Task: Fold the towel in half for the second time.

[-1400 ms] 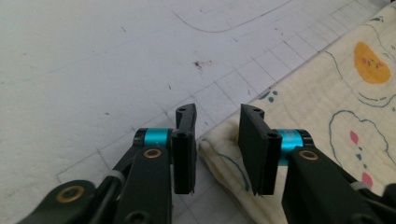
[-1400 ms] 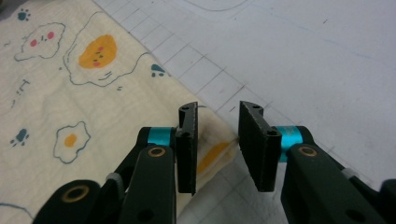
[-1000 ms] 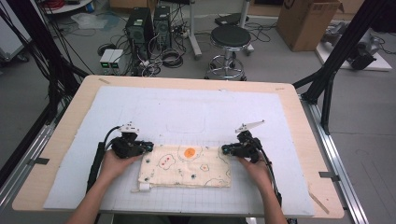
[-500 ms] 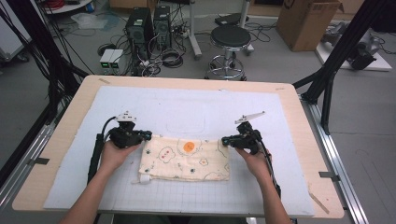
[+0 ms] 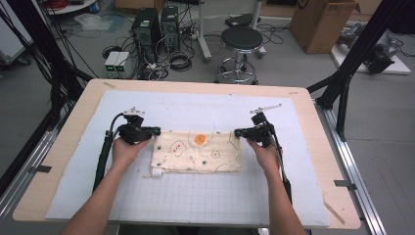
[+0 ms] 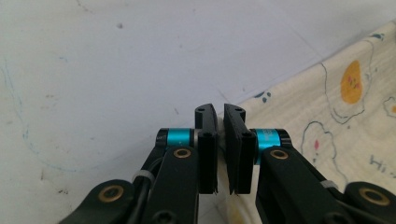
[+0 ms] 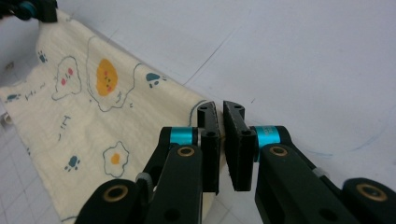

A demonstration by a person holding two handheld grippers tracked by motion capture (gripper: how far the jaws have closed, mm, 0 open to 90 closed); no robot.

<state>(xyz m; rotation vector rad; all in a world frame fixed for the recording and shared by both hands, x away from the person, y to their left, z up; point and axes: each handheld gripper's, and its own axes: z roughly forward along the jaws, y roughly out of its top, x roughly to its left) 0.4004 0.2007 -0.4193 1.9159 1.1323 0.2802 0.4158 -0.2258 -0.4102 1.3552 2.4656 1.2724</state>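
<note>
A cream cloth (image 5: 197, 151) printed with fried eggs lies near the middle of a white gridded mat (image 5: 195, 196) on a wooden table (image 5: 63, 161). The left gripper (image 5: 155, 131) pinches the cloth's far left corner, jaws nearly closed on the fabric; the right gripper (image 5: 237, 132) clamps the far right corner the same way. Beyond the table stand a black stool (image 5: 242, 44), computer towers (image 5: 155, 24) amid cables, and a cardboard box (image 5: 320, 22) on the grey floor (image 5: 386, 127).

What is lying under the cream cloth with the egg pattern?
The cream cloth lies on the white gridded mat, which shows around it. Both grippers, left and right, pinch its far corners. Anything beneath the cloth is covered.
</note>
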